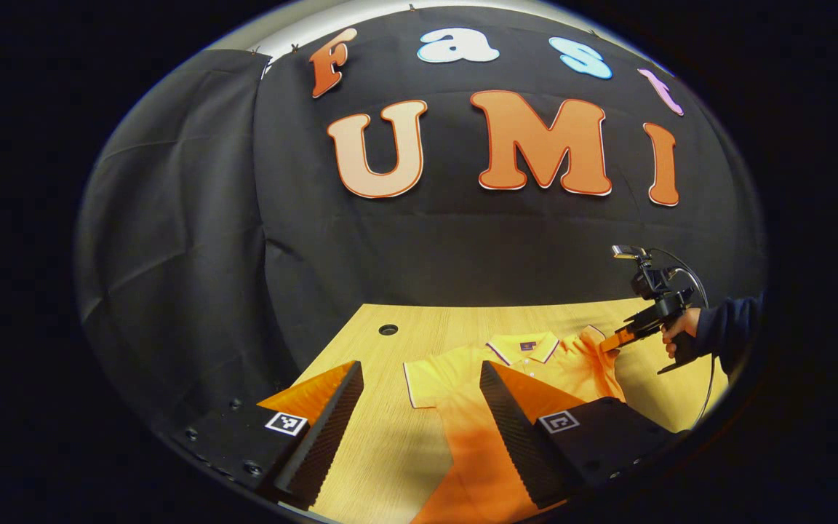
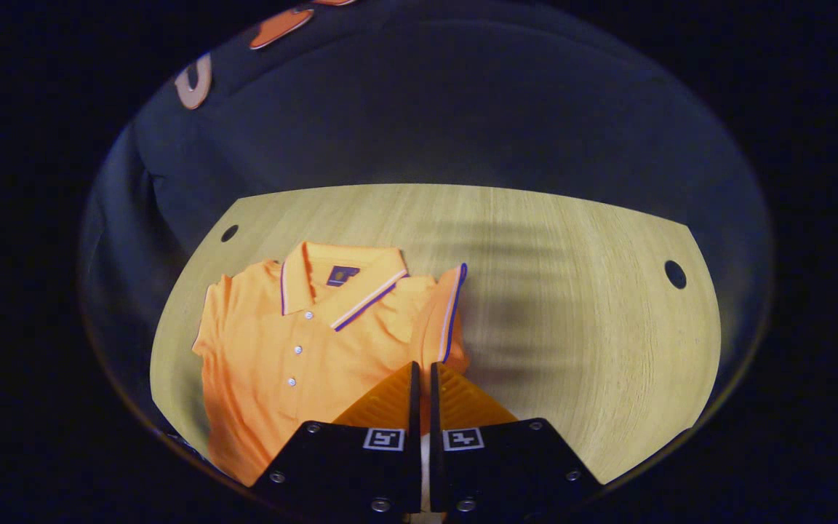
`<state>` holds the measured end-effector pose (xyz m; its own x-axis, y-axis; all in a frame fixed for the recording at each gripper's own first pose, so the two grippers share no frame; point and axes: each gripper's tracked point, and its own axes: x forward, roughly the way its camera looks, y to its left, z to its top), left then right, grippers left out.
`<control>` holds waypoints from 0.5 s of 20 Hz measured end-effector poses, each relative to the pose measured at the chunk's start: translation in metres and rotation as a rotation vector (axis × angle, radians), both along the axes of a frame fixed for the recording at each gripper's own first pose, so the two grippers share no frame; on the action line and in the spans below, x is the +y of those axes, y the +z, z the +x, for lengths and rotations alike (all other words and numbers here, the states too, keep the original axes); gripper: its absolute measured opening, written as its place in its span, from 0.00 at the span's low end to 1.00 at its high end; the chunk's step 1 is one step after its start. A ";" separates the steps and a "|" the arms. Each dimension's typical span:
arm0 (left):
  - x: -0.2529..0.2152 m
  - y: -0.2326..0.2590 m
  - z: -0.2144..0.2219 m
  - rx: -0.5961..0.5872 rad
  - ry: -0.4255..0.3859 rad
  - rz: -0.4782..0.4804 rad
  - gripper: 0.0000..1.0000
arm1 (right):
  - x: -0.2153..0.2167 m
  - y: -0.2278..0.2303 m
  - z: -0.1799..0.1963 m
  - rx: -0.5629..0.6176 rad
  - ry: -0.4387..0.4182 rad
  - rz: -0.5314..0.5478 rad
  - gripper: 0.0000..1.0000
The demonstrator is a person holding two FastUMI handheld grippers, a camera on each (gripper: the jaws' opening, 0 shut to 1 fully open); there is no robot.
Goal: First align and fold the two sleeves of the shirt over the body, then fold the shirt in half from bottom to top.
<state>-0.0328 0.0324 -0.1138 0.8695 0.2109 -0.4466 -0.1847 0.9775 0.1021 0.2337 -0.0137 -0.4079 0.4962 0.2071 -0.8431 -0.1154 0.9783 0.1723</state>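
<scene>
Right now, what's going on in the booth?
A person is folding an orange polo shirt on a light wooden table with two handheld grippers. The right gripper is shut on the shirt's striped sleeve, which is lifted and turned in toward the body. The left gripper hangs open above the shirt's other side, whose sleeve lies flat, not yet folded.

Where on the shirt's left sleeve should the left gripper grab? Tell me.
Grip the left sleeve at its striped cuff edge, coming in low from the table side outside the shirt. It lies flat and spread outward, so the cuff is likely the easiest free edge to pinch and carry over the body. The left gripper is open beside it.
</scene>
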 end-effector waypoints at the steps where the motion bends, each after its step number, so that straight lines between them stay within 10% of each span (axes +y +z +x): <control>1: -0.001 -0.001 -0.001 -0.002 0.002 -0.011 0.99 | 0.011 0.003 -0.002 -0.009 0.026 0.005 0.05; 3: -0.001 -0.002 0.002 -0.001 0.004 -0.027 0.99 | 0.026 0.002 -0.007 -0.017 0.064 -0.022 0.05; 10: -0.004 -0.018 0.011 0.043 -0.006 -0.156 0.99 | 0.058 0.034 -0.014 -0.079 0.067 0.018 0.84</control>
